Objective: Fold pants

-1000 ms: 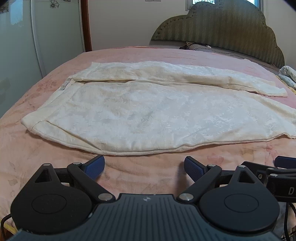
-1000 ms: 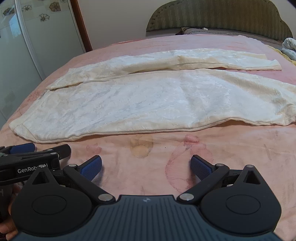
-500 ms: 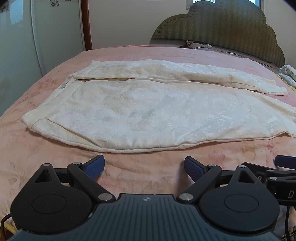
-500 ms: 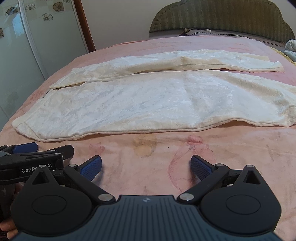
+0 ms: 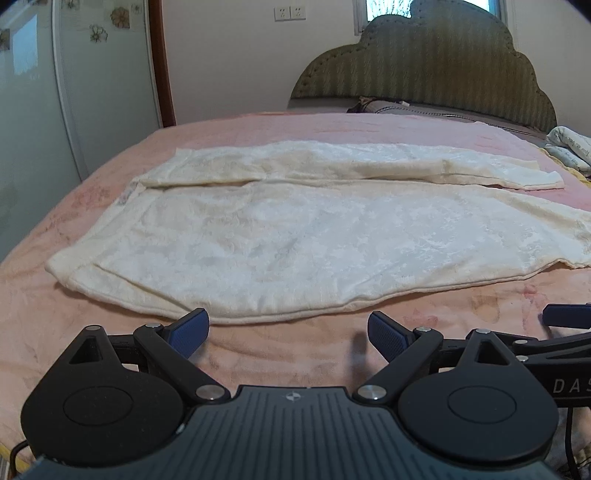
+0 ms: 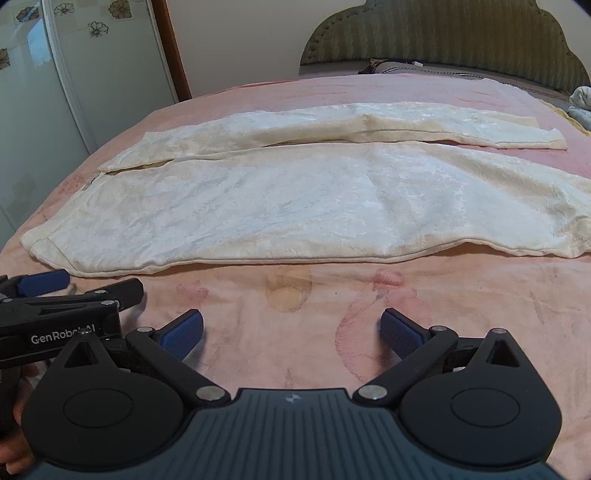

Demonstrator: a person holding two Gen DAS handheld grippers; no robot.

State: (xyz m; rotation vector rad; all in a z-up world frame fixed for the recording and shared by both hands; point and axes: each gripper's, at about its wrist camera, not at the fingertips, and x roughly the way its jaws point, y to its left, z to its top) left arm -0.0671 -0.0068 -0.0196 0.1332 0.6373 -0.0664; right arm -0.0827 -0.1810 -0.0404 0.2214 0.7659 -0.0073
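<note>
Left wrist view gives me two wall sockets (image 5: 290,13) and a strip of window above the green headboard (image 5: 424,70), neither of which I get from the other camera. It also shows the waistband end of the cream pants (image 5: 295,236) at the left, with its turned hem lying flat on the pink blanket (image 5: 258,354). At the right edge I catch only a blue pad and a black link of the right gripper (image 5: 565,317), low over the blanket.

Right wrist view shows more of the bare blanket (image 6: 295,332) in front of me, with its faded flower print, and the flower stickers on the white wardrobe door (image 6: 74,74). The pants (image 6: 295,206) lie spread across the bed, waist to the left, the two legs running to the right, the far leg thinner and ending in a cuff near the right side. At lower left I see the left gripper (image 6: 55,291) from the side, low over the blanket just short of the waistband corner, with the holding hand (image 6: 14,446) partly in view beneath it.

My left gripper (image 5: 288,330) has its blue pads (image 5: 188,328) spread wide, holding nothing, just short of the near hem. My right gripper (image 6: 291,332) is likewise spread wide and level over the blanket, apart from the cloth.
</note>
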